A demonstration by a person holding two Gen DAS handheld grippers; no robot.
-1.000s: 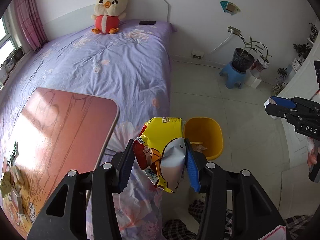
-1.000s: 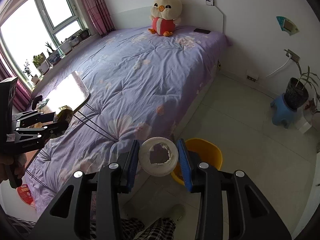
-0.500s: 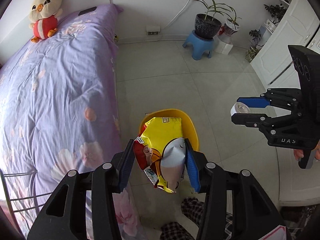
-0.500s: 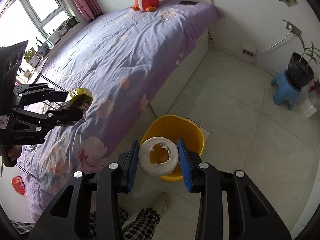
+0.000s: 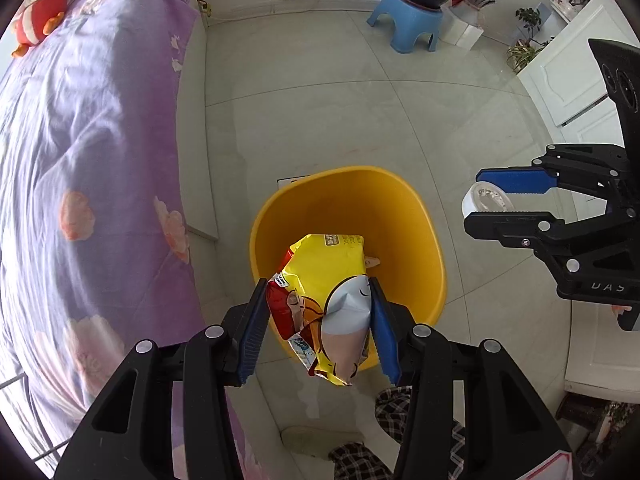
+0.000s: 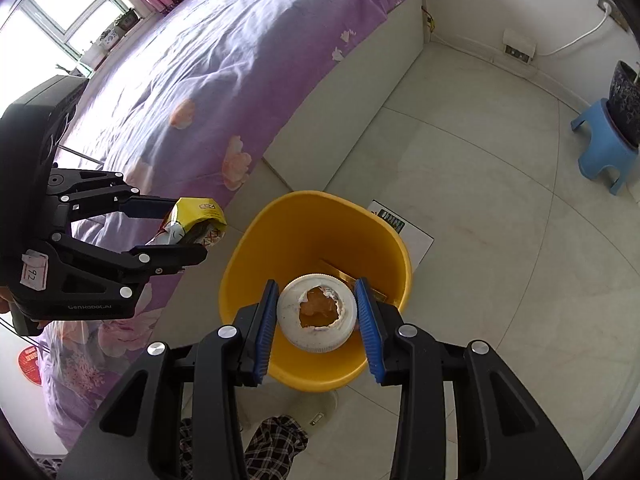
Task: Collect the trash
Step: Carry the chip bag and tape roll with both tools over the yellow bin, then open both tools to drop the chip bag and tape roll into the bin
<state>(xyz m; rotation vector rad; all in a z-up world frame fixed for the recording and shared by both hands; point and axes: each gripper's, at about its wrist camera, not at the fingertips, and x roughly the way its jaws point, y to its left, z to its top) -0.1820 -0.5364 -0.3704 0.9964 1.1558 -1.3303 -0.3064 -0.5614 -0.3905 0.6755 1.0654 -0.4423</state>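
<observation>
Two views look down past black hand-held grippers at a tiled bedroom floor.

At far left a bed (image 5: 88, 128) with a purple flowered quilt runs along the floor. Beside it, one yellow plastic bin (image 5: 420, 224) stands on the tiles, open at the top, with a scrap or two of litter at its bottom.

The left gripper (image 5: 320, 312) is clenched on one crumpled yellow and red snack bag (image 5: 320, 276), its blue pads pressing the bag's sides. The bag hangs over the near part of the bin's mouth. It looks light, soft and crinkly, likely slippery foil, so a firm pinch across the bunched middle suits it.

Further right, the right gripper (image 6: 320, 312) grasps one round white plastic cup (image 6: 316, 312) by its ribbed rim, pads on opposite sides. A torn foil lid shows the yellow bin through the hole. The cup sits directly above the bin's opening. It seems light, stiff at the rim but thin-walled and easy to crush.

At far right stand one blue stool (image 6: 604, 148) bearing a dark plant pot (image 6: 626, 100), and white cabinet doors (image 5: 568, 84).
</observation>
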